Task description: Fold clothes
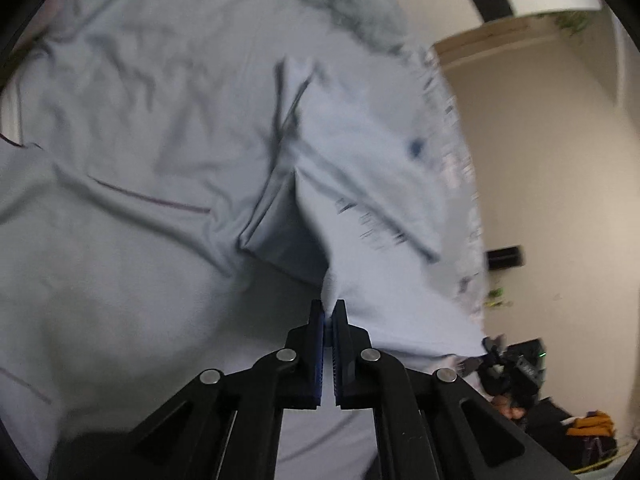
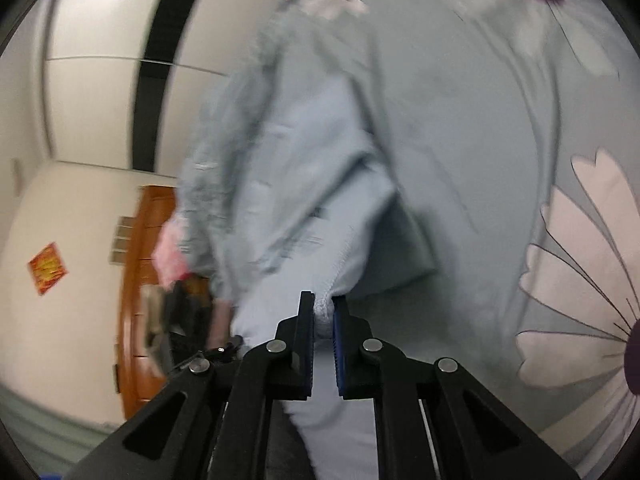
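Note:
A pale blue garment [image 1: 372,184] hangs lifted above the bed, held by both grippers. My left gripper [image 1: 329,314] is shut on a pinch of its fabric at the edge. In the right wrist view the same garment [image 2: 288,208] drapes down with a stitched hem, and my right gripper [image 2: 322,308] is shut on a bunched fold of it. The other gripper [image 1: 500,368] shows at the garment's far corner in the left wrist view, and likewise the other gripper [image 2: 188,320] shows blurred in the right wrist view. Both views are motion-blurred.
A grey-blue bedsheet [image 1: 120,120] with large white daisy prints [image 2: 584,280] lies beneath. Cream walls [image 1: 540,160], a wooden door [image 2: 140,280] with a red notice [image 2: 47,268] beside it, and bags on the floor [image 1: 592,432] surround the bed.

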A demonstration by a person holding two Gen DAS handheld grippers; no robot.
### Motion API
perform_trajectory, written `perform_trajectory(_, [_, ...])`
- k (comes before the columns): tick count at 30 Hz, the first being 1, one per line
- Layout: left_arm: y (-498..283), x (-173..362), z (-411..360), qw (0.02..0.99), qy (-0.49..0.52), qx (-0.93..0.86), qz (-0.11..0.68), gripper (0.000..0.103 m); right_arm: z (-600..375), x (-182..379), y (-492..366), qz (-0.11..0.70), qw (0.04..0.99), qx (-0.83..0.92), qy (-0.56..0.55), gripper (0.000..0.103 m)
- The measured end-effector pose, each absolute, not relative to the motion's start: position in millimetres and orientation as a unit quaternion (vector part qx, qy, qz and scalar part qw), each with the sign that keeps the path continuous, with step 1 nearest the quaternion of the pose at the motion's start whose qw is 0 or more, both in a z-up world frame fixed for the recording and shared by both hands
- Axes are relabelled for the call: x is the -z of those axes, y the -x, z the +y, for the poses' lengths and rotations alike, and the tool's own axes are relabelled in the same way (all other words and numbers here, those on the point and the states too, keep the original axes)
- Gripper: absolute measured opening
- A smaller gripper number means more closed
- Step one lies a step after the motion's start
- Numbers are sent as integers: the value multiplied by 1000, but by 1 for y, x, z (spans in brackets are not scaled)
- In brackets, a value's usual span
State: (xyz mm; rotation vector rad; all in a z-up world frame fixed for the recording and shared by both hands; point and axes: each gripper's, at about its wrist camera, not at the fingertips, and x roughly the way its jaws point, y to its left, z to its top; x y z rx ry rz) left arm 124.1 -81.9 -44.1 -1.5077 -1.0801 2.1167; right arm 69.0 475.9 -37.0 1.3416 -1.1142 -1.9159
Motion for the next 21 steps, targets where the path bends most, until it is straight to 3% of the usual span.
perform_trajectory(5, [-125,-18,-98,193,464,-768,-398,3,473,-7,-55,-413,322,721,-455,8])
perform_trajectory(8, [-92,-26,-95,185,458,-774,-397,3,454,-10,-14,-406,314,723,-462,8])
perform_trajectory(21, [94,56,-78,110,519,-743,-408,3,431,66,170,-426,202,706,-529,8])
